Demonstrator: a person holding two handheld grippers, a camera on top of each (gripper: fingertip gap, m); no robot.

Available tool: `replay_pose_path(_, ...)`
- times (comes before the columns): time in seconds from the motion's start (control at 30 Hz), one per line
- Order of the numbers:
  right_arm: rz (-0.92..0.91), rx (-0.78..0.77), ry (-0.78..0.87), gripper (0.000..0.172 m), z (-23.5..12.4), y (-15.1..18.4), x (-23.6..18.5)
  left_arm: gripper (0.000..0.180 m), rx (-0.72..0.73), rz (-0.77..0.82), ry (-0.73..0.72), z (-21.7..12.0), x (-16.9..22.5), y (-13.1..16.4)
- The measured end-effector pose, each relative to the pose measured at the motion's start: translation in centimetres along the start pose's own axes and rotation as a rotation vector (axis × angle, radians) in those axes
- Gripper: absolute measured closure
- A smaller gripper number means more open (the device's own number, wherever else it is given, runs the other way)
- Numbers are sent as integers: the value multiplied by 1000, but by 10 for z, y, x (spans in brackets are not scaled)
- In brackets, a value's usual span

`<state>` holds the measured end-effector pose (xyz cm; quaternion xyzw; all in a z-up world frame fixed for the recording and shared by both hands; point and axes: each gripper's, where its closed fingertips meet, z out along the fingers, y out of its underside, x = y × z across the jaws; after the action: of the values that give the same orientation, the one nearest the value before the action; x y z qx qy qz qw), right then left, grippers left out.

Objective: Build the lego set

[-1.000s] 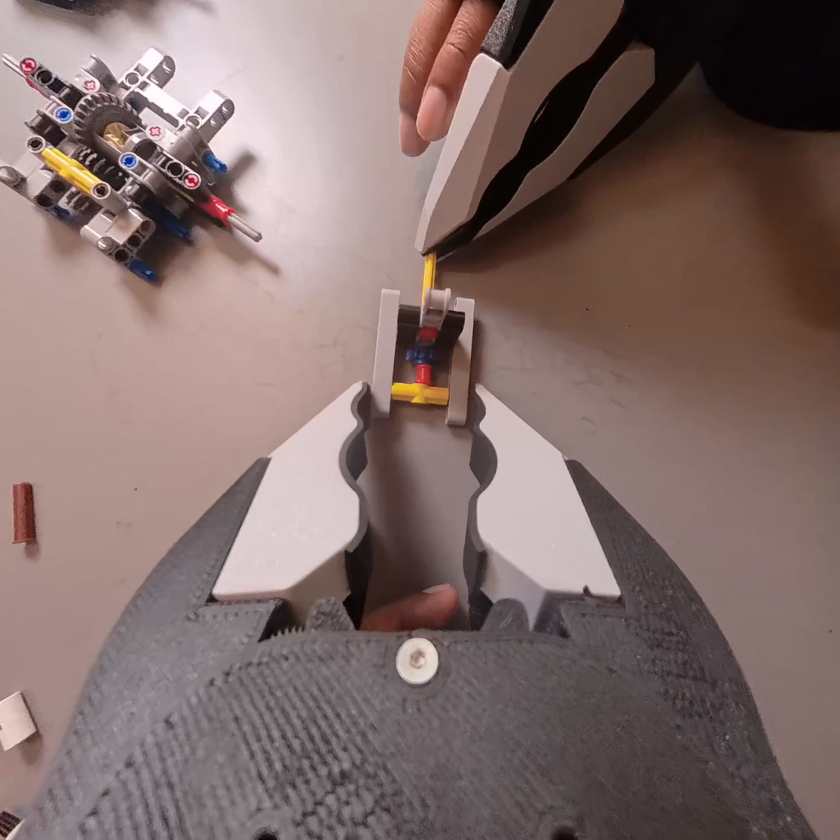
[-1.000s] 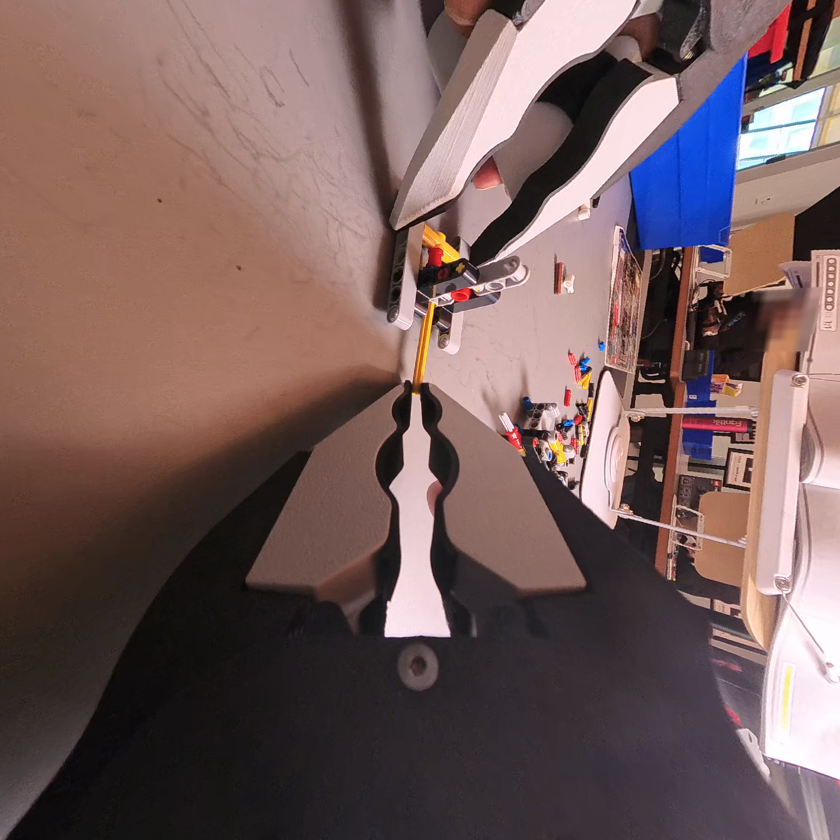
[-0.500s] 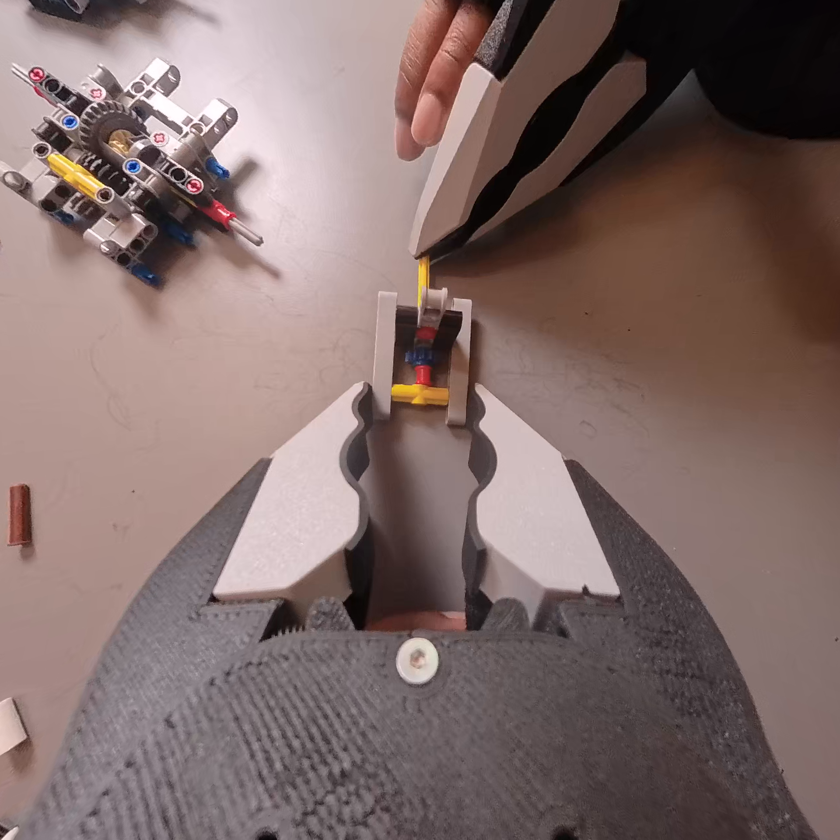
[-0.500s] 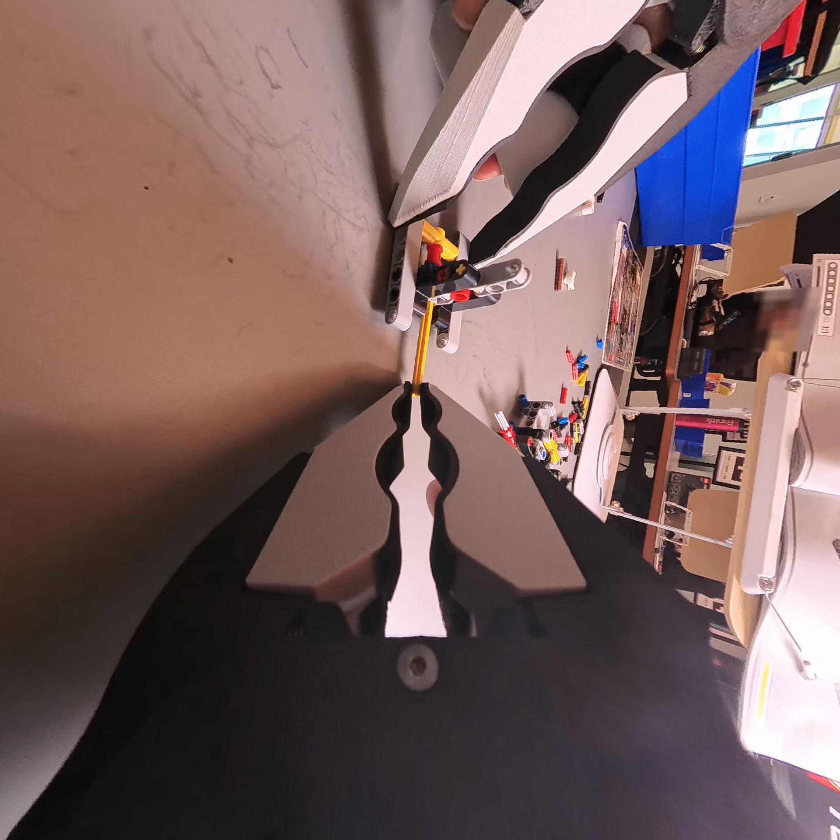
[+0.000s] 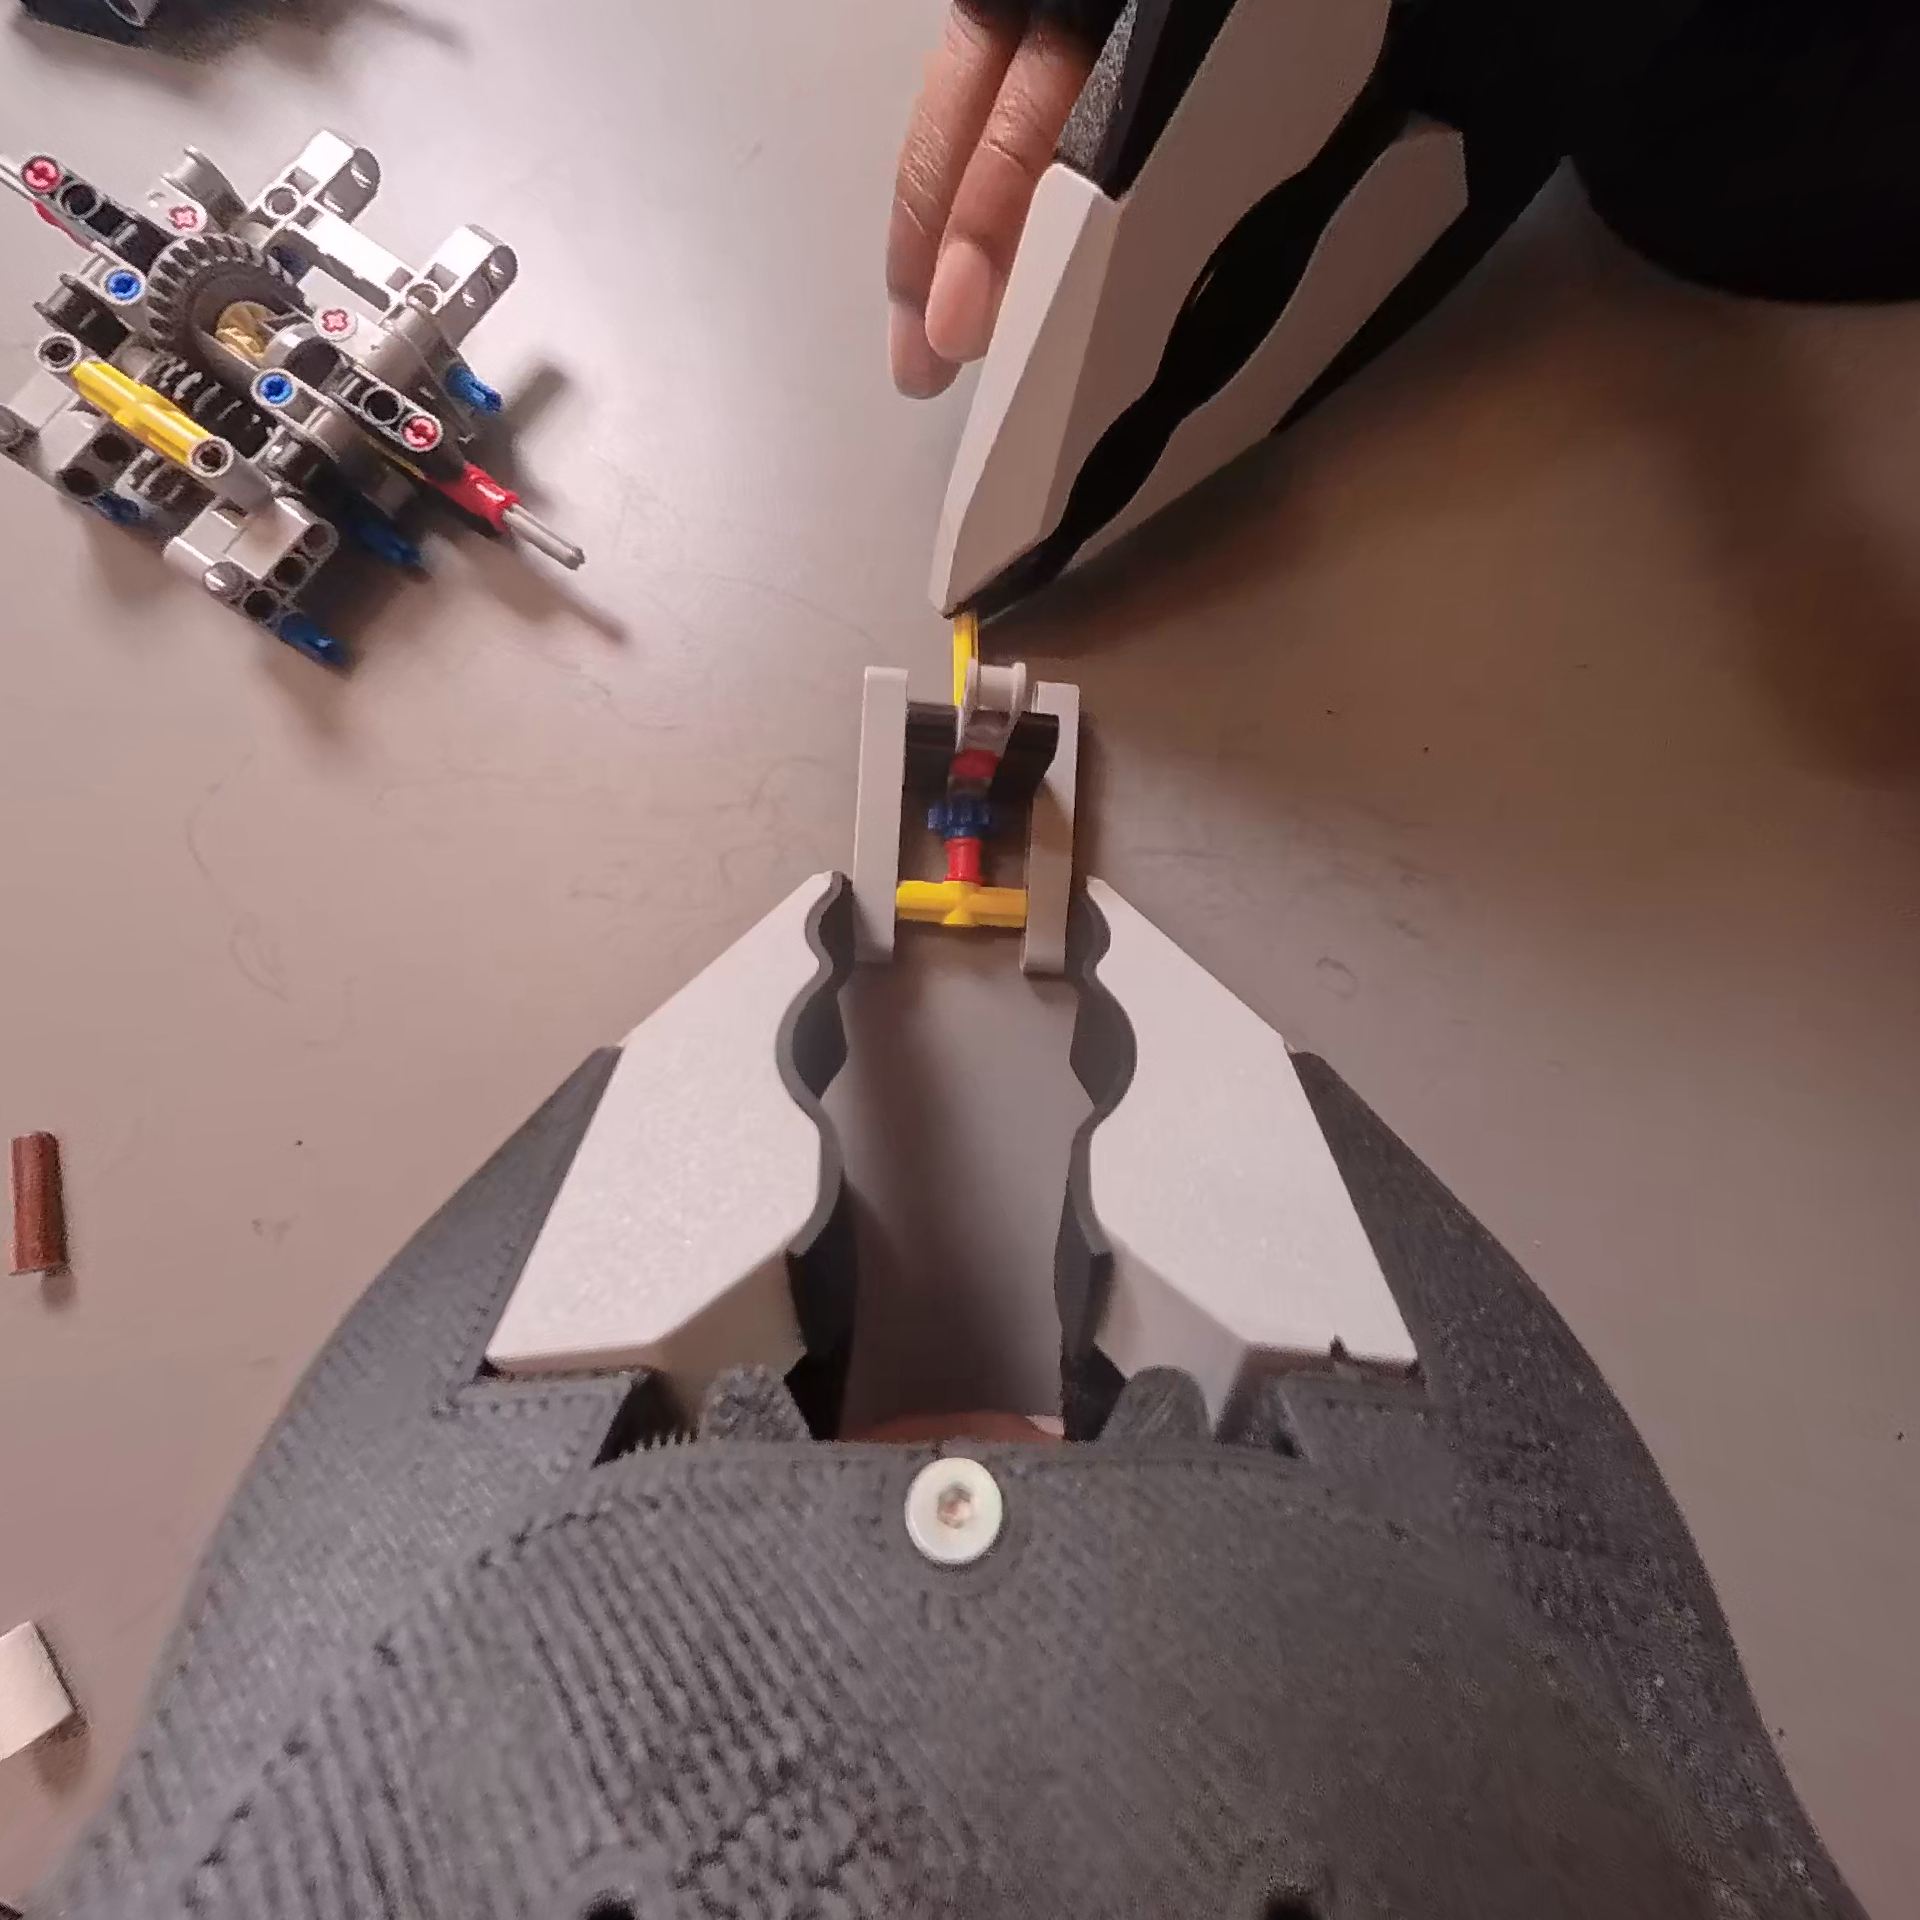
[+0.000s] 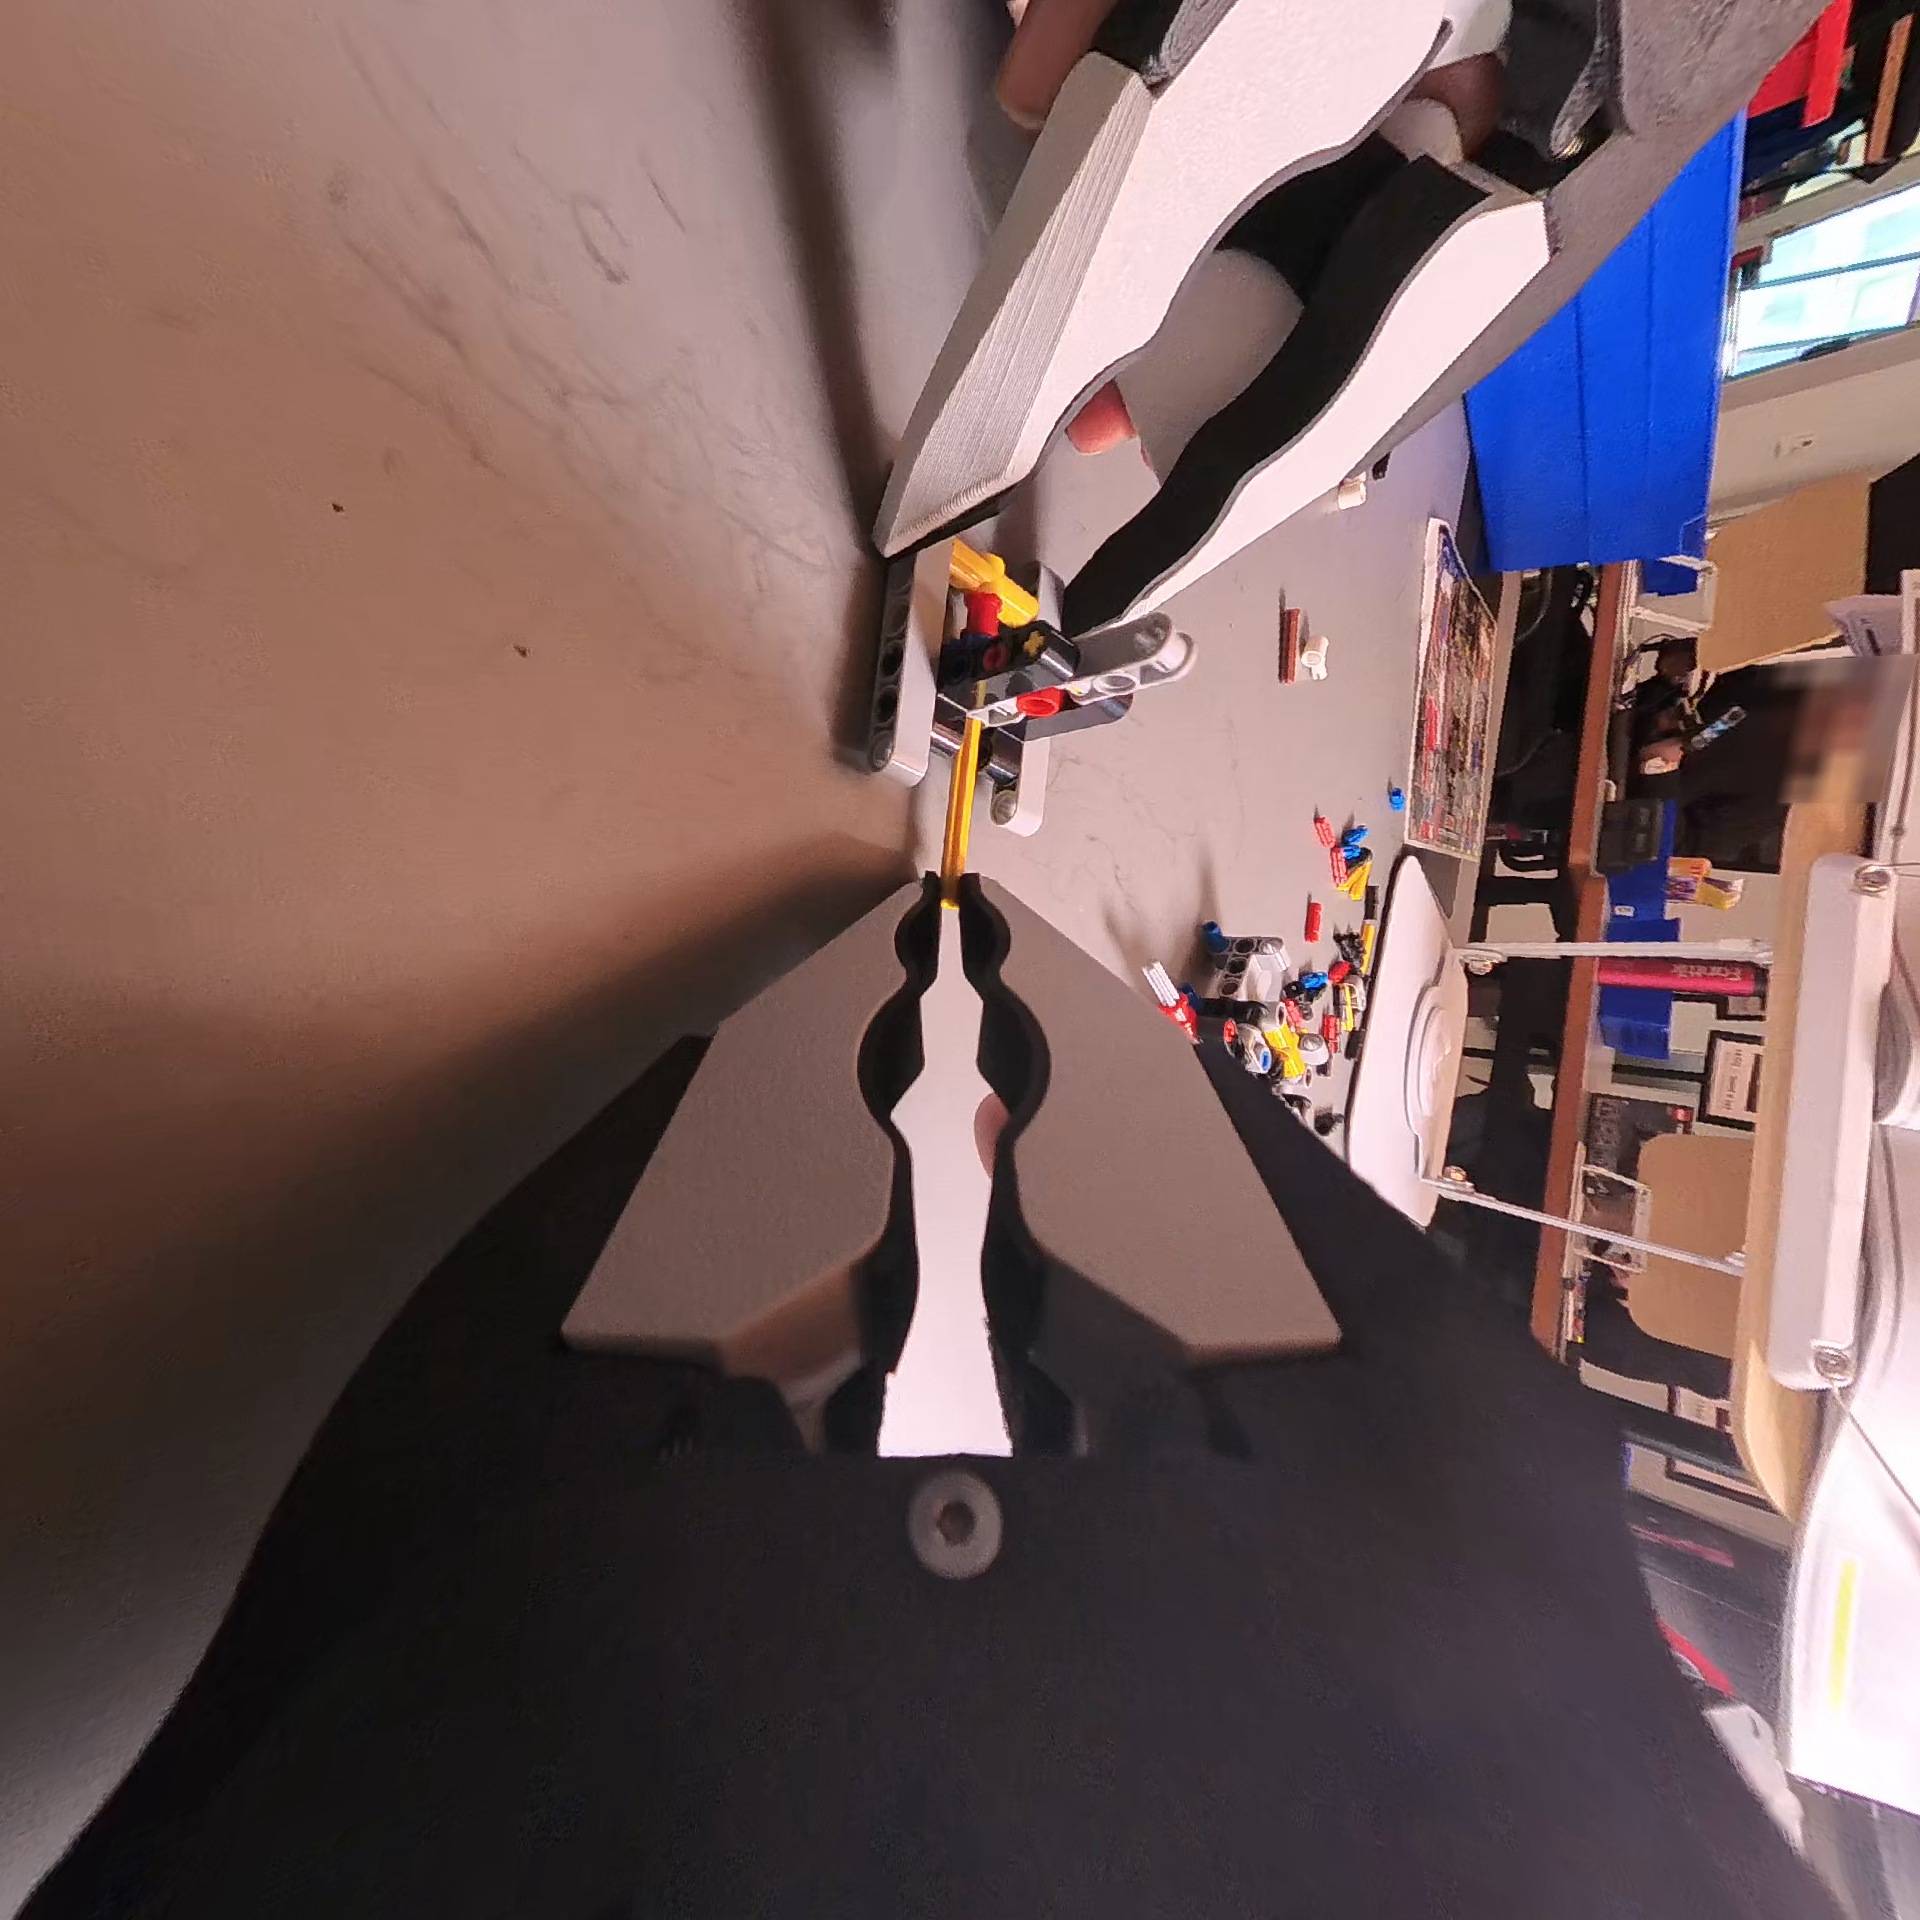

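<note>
The left claw (image 5: pixel 961 925) pinches the near end of a small frame of grey beams (image 5: pixel 881 800), its two fingertips pressed against the outer sides of the beams, on the grey surface (image 5: pixel 1455 831). The right claw (image 6: pixel 948 883) is pressed together on a thin yellow rod (image 6: pixel 958 800) that runs into the frame's far end. A larger geared build (image 5: pixel 239 353) sits far left, a brown piece (image 5: pixel 36 1200) near left.

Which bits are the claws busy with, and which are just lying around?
Busy with:
- small frame, squeezed by the left claw
- yellow axle, pinched in the right claw, poking into the frame

Lying around:
- big gear model
- brown piece
- loose parts pile
- booklet
</note>
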<state>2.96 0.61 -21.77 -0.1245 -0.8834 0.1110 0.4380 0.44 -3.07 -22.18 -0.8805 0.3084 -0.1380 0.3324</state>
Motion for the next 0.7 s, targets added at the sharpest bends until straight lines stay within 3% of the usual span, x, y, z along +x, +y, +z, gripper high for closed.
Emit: replay_pose_path(0.7,57,-44,-14,170,1,-2,0,140,11,-26,-13,0,0,-1)
